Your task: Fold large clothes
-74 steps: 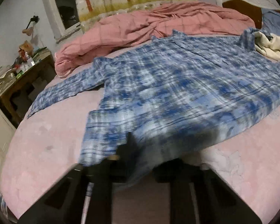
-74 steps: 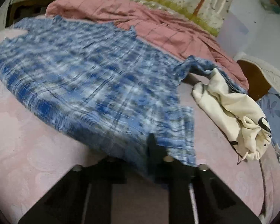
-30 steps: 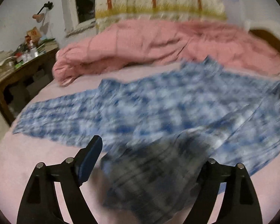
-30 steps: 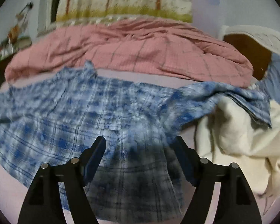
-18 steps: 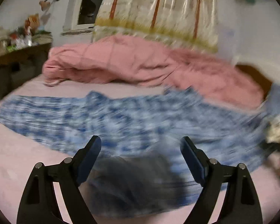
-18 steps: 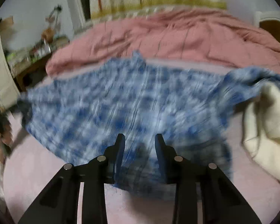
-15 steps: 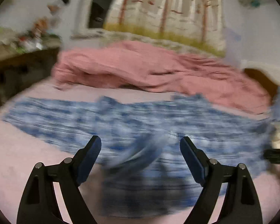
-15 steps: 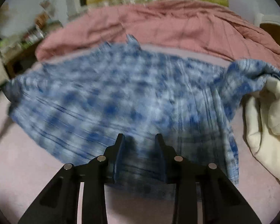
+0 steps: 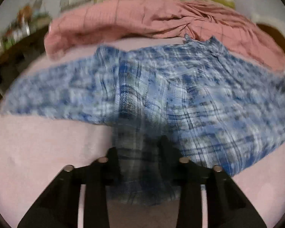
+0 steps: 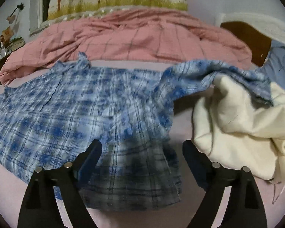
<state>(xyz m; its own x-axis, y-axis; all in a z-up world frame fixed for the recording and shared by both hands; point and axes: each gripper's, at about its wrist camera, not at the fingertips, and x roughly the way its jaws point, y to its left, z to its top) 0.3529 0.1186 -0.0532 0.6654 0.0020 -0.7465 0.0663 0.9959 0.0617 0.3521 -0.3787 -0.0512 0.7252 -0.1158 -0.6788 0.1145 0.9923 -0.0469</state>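
A blue and white plaid shirt (image 9: 180,87) lies spread on the pink bed sheet (image 9: 38,148). My left gripper (image 9: 140,152) is nearly closed on a bunched fold of the shirt at its near hem. In the right wrist view the same shirt (image 10: 76,104) spreads to the left, and its right sleeve (image 10: 209,72) drapes over a cream garment (image 10: 237,125). My right gripper (image 10: 142,150) is open above the shirt's near right corner, holding nothing.
A rumpled pink quilt (image 10: 133,36) lies along the far side of the bed. A brown headboard (image 10: 252,38) and a blue pillow (image 10: 281,60) are at the right. A cluttered desk (image 9: 15,36) stands at the far left.
My left gripper was open half a second ago and has now closed on the shirt's near hem. My right gripper was nearly shut and has now opened wide over the shirt's corner.
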